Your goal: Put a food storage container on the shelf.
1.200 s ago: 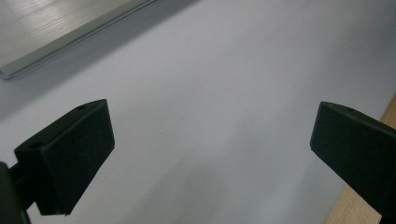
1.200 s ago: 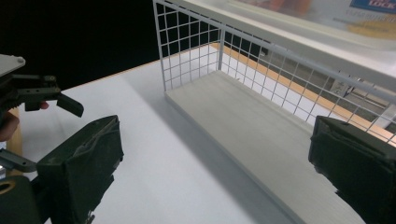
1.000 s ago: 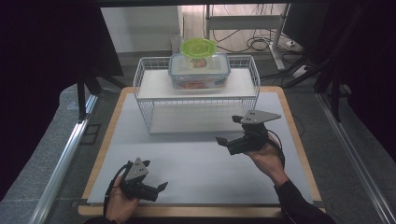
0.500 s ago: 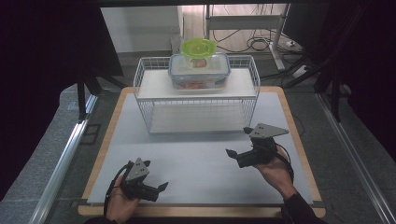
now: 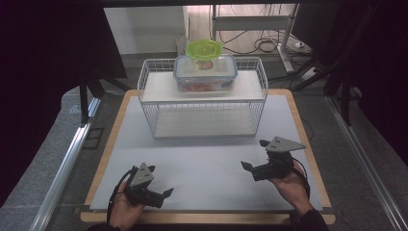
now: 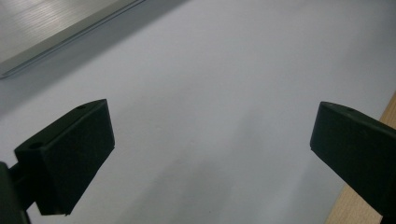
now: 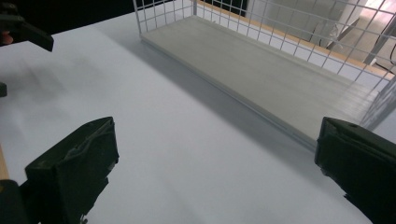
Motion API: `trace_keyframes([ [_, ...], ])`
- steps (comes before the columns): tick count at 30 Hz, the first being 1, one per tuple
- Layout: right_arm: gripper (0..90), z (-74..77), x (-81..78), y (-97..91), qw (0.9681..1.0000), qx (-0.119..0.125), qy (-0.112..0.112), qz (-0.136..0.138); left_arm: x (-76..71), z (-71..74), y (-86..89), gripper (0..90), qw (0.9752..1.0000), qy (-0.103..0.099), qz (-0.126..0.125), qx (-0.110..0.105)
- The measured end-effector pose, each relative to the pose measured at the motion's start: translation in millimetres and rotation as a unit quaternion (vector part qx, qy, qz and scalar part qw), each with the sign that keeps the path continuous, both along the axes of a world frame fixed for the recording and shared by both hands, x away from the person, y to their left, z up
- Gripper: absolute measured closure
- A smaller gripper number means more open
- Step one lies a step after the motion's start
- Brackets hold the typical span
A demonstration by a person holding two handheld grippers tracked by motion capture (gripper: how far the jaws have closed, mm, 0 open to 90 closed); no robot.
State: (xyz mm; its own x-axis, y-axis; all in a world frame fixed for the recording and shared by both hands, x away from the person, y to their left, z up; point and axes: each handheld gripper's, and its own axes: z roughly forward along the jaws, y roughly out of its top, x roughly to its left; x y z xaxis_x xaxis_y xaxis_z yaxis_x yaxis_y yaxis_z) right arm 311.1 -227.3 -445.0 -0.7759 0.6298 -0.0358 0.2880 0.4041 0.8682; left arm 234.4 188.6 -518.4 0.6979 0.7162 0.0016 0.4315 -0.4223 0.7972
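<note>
While the clear food container (image 5: 205,73) with its blue-rimmed lid sits on the top shelf of the white wire rack (image 5: 204,98) at the far side of the table, both grippers are held low near the table's near edge, well apart from it and from each other. A lime-green lidded bowl (image 5: 204,48) rests on the container's lid, and reddish contents show faintly through the container's wall, though what they are cannot be told. The right gripper (image 5: 255,155) is held in the person's right hand (image 5: 288,185) at the right of the white mat (image 5: 207,159), its grey three-cornered plate uppermost and its jaws pointing left and slightly toward the rack; in the right gripper view its two black jaws stand wide apart with nothing between them, over bare mat, with the rack's lower shelf (image 7: 285,70) ahead. The left gripper (image 5: 159,181) lies in the left hand (image 5: 122,209) near the front left of the mat, jaws pointing right along the wooden table edge (image 5: 202,217); in the left gripper view its jaws are likewise spread wide and empty above the mat (image 6: 210,93), with a strip of wood at the lower right. The right gripper is nearer the rack than the left.
</note>
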Motion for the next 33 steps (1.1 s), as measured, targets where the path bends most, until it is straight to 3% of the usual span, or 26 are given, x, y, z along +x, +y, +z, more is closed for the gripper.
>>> trace_keyframes([
  [9,0.0,-11.4,-11.5,-14.6,0.9997,-0.013,-0.007,-0.021,0.2,-0.7,-0.8,0.0,1.0,0.002,-0.001,0.002],
  [23,0.0,-30.6,-18.9,-32.4,0.9984,-0.026,0.001,-0.05,0.3,-1.5,-1.3,0.0,1.0,0.0,-0.001,0.006],
  [28,0.0,-37.7,-20.8,-36.8,0.998,-0.034,0.012,-0.053,0.5,-2.2,-1.9,0.0,1.0,0.002,-0.002,0.008],
  [33,0.0,-47.3,-19.0,-39.3,0.9971,-0.047,0.036,-0.047,0.6,-2.9,-2.6,0.0,0.9999,0.004,-0.004,0.013],
])
